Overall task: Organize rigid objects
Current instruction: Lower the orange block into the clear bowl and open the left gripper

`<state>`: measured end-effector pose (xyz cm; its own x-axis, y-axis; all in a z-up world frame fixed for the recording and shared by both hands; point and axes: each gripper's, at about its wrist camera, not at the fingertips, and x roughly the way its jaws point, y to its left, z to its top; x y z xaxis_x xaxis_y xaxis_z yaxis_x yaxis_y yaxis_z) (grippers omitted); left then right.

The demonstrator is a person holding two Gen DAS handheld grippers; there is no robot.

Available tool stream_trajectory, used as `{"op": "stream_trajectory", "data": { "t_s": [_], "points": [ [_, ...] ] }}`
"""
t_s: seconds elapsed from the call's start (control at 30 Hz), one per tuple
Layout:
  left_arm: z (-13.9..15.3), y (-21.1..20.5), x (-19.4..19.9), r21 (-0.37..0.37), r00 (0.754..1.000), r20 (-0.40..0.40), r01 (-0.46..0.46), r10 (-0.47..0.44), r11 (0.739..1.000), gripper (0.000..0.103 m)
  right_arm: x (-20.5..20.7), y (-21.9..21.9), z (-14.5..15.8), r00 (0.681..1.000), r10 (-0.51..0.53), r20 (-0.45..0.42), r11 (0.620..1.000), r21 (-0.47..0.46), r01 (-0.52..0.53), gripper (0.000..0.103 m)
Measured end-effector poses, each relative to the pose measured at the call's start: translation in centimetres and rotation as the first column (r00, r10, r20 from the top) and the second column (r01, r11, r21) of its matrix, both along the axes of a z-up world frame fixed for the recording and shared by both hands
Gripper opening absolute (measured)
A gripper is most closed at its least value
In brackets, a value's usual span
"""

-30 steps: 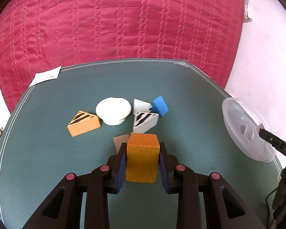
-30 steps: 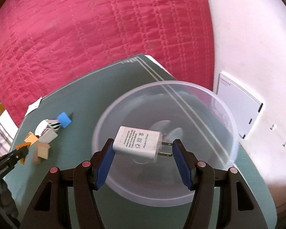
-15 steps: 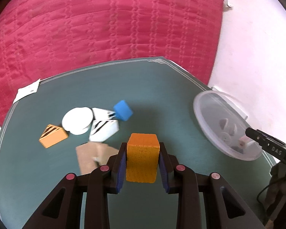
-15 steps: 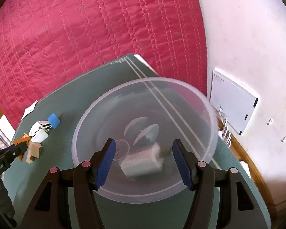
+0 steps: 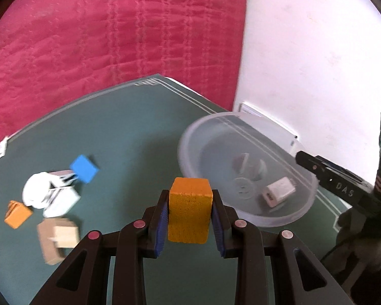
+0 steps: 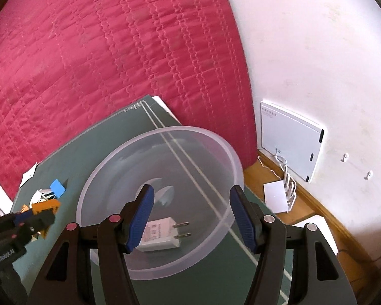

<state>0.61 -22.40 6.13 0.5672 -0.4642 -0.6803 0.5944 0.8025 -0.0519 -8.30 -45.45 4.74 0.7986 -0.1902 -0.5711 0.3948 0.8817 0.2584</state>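
Orange block [image 5: 190,209] is the piece in transit, clamped between the blue pads of the left gripper [image 5: 190,219] and carried above the green table [image 5: 129,137], just beside the near rim of the clear plastic bowl [image 5: 287,218]. One item looks already sorted: a white USB charger [image 6: 162,236] lies on the bowl's floor with its prongs pointing right, touching nothing else. The left wrist view also shows faint rounded shapes at the bowl's bottom, but they are too blurred to tell whether they are objects or moulding.

Most of the work appears to remain. A cluster is left on the table well apart from the bowl: a blue block [image 5: 84,169], a white round piece [image 5: 34,194] touching a striped white wedge [image 5: 61,200], a small orange wedge [image 5: 17,214] and a tan wooden block [image 5: 57,239].

Jaws of the left gripper press flat on two opposite sides of the orange block, which sits upright. The right gripper [image 6: 191,216] hangs over the bowl with its jaws spread wide and empty, the charger visible below and between them without contact.
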Motion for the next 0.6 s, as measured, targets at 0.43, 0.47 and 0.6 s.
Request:
{"op": "stream_trajectory", "data": {
  "t_s": [0.43,0.47,0.6],
  "points": [
    [-0.9,-5.2,0.1,-0.019,0.991,-0.017,0.134,-0.135,0.991,0.032,0.2,0.0,-0.3,1.0,-0.004,-0.002,1.0,0.004,0.004,0.063],
    [-1.1,-5.3,0.1,-0.023,0.99,-0.02,0.14,-0.14,0.99,0.033,0.2,0.0,-0.3,1.0,-0.004,-0.002,1.0,0.003,0.004,0.063],
    [-1.4,-5.2,0.5,-0.038,0.991,-0.027,0.127,-0.128,0.991,0.041,0.2,0.0,-0.3,1.0,-0.003,-0.002,1.0,0.005,0.003,0.064]
  ]
}}
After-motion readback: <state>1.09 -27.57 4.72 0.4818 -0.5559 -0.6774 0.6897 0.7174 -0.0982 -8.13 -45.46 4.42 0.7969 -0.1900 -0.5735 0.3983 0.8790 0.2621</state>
